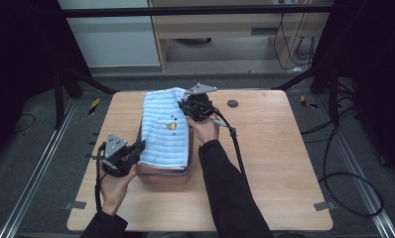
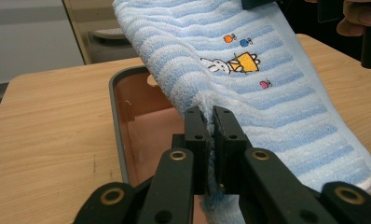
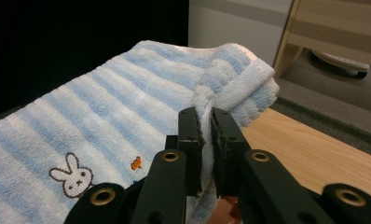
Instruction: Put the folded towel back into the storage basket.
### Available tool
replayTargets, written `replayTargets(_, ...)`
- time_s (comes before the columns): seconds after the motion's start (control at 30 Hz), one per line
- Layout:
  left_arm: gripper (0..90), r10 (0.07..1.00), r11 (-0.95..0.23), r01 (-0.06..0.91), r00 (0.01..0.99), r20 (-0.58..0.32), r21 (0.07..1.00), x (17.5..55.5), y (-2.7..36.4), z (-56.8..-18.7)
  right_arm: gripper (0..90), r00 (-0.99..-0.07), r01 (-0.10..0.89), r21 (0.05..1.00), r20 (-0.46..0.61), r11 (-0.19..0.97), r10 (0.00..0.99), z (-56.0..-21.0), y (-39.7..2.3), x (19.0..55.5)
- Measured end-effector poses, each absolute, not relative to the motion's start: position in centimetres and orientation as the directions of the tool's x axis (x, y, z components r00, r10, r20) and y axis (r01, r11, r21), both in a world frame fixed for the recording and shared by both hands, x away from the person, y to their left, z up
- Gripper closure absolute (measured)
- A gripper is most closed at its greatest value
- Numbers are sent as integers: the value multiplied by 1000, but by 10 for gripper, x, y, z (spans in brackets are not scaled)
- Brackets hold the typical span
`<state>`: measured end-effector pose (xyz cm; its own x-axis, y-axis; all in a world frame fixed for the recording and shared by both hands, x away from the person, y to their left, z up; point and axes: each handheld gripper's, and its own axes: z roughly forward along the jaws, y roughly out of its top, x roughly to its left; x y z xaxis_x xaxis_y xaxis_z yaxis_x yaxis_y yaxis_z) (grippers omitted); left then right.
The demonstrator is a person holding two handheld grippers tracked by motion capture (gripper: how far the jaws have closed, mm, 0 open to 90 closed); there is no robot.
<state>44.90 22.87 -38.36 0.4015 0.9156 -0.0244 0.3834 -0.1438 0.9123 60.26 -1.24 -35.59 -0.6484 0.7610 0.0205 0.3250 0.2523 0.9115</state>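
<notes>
A blue-and-white striped towel (image 1: 164,130) with a small rabbit picture is stretched above a brown tray (image 1: 165,176) with a grey rim. My left gripper (image 1: 138,148) is shut on the towel's near left edge (image 2: 209,122), over the tray's pink inside (image 2: 146,135). My right gripper (image 1: 184,105) is shut on the towel's far right corner (image 3: 207,122), where the white hem (image 3: 242,86) bunches up. The towel (image 2: 267,88) slopes between the two grippers and hides most of the tray.
The wooden table (image 1: 270,148) has bare room to the right and left of the tray. A dark round disc (image 1: 232,103) lies near the far edge. Black cables (image 1: 237,148) trail from the right gripper. Shelving and a cabinet stand beyond the table.
</notes>
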Motion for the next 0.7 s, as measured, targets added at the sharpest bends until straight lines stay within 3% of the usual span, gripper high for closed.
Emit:
replayTargets(0.07, 849, 915, -124, 415, 400, -58, 901, 448, 227, -387, 835, -649, 326, 910, 18, 257, 761, -359, -11, 603)
replayTargets(0.7, 848, 915, -199, 445, 403, 4, 873, 454, 226, -408, 834, -647, 369, 887, 30, 278, 762, -389, -10, 607)
